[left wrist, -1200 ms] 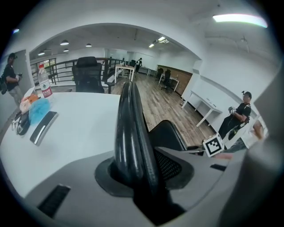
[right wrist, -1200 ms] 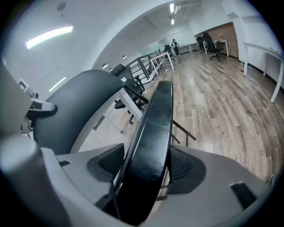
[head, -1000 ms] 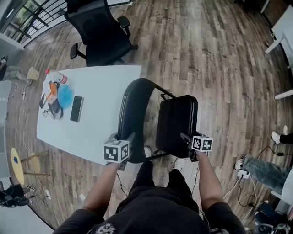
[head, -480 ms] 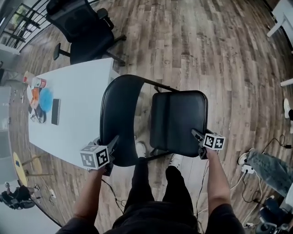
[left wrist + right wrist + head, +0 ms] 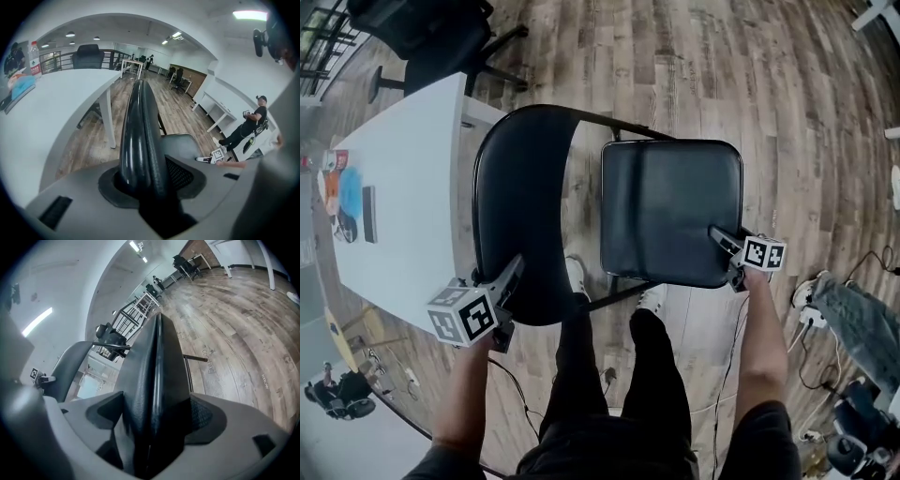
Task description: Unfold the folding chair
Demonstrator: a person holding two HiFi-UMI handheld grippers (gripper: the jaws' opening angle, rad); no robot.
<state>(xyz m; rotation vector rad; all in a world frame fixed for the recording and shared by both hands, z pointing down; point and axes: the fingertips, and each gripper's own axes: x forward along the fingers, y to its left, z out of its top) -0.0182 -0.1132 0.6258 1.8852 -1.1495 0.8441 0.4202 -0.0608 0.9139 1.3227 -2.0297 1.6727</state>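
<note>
The left gripper (image 5: 508,275) is at the near left side of the folding chair (image 5: 623,292). Its jaws squeeze the edge of the chair's back (image 5: 520,197). The right gripper (image 5: 722,240) is at the near right corner of the chair, and its jaws squeeze the edge of the seat (image 5: 670,202). Both grippers point away from the person and tilt down. The left arm (image 5: 467,394) and the right arm (image 5: 761,347) are bare and nearly straight, reaching to the chair, with the legs (image 5: 609,394) between them

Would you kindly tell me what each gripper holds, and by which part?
Left gripper: the chair backrest, at its near edge. Right gripper: the chair seat, at its near corner.
</note>
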